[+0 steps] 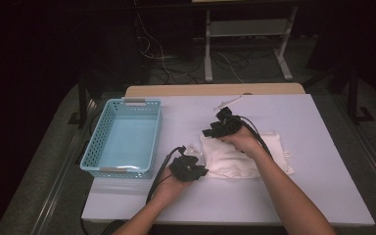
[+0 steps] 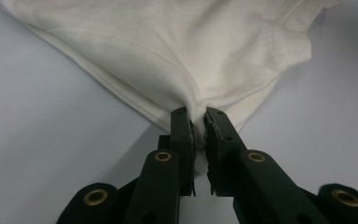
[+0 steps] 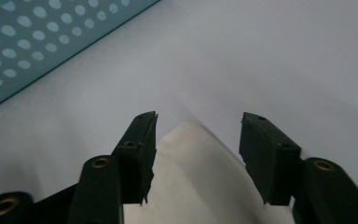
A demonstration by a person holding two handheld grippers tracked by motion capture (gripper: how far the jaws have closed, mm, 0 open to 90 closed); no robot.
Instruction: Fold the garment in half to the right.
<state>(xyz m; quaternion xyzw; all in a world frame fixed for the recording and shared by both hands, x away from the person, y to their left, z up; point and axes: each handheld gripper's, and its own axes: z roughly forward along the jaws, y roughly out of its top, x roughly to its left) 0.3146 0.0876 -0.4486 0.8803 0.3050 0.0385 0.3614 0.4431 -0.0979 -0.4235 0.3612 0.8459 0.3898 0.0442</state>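
A folded white cloth (image 1: pixel 245 154) lies on the white table, right of the basket. My left gripper (image 1: pixel 190 166) sits at the cloth's near left corner, and in the left gripper view its jaws are shut on a pinch of the white cloth (image 2: pixel 177 56). My right gripper (image 1: pixel 220 128) is at the cloth's far left corner. In the right gripper view its jaws stand apart on either side of a corner of the cloth (image 3: pixel 196 172), and the pads do not press on the fabric.
A light blue perforated basket (image 1: pixel 95 147) stands at the table's left; its wall (image 3: pixel 32 42) shows in the right gripper view. A small white syringe-like object (image 1: pixel 228 102) lies near the far edge. The white table top (image 1: pixel 323 127) stretches right of the cloth.
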